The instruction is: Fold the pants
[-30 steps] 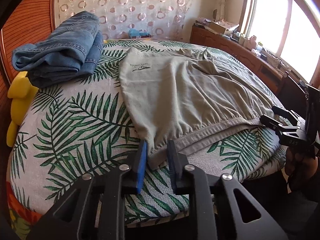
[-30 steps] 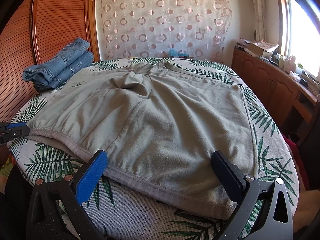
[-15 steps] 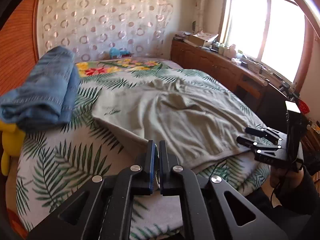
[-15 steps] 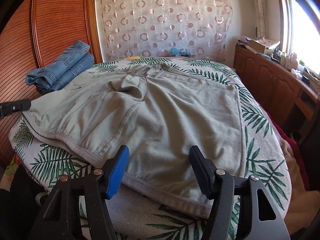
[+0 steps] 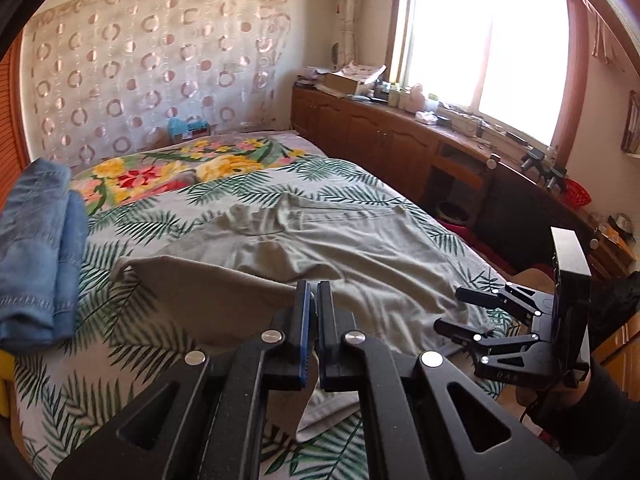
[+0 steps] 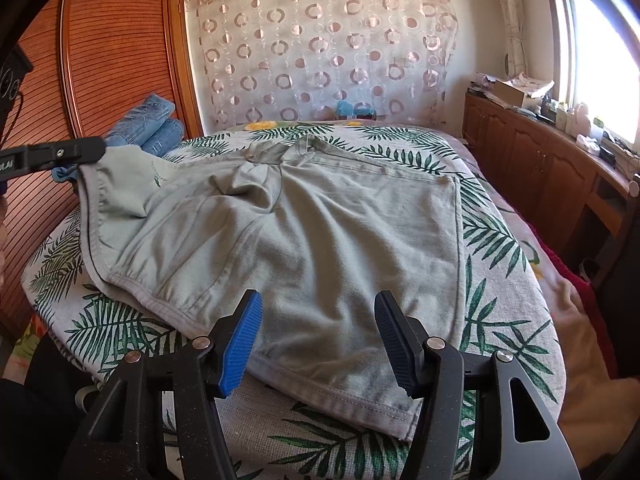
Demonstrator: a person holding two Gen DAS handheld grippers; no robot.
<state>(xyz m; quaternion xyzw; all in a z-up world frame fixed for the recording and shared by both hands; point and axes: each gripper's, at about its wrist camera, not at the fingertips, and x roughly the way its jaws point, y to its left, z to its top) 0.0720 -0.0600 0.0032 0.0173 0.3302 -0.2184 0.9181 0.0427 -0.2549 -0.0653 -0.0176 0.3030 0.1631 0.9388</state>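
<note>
STEP: first fold of pants (image 6: 312, 248), spread on bed (image 6: 512, 344) | L gripper (image 5: 313, 296) pinched near-left waistband corner, lifted | R gripper (image 6: 318, 320) half-spread over hem after closing partway, prob. not gripping | NEXT: R pinch, carry L corner across.

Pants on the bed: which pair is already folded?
The blue jeans, stacked by the wooden headboard; the grey-green pants lie spread out, one corner lifted by the left gripper.
</note>
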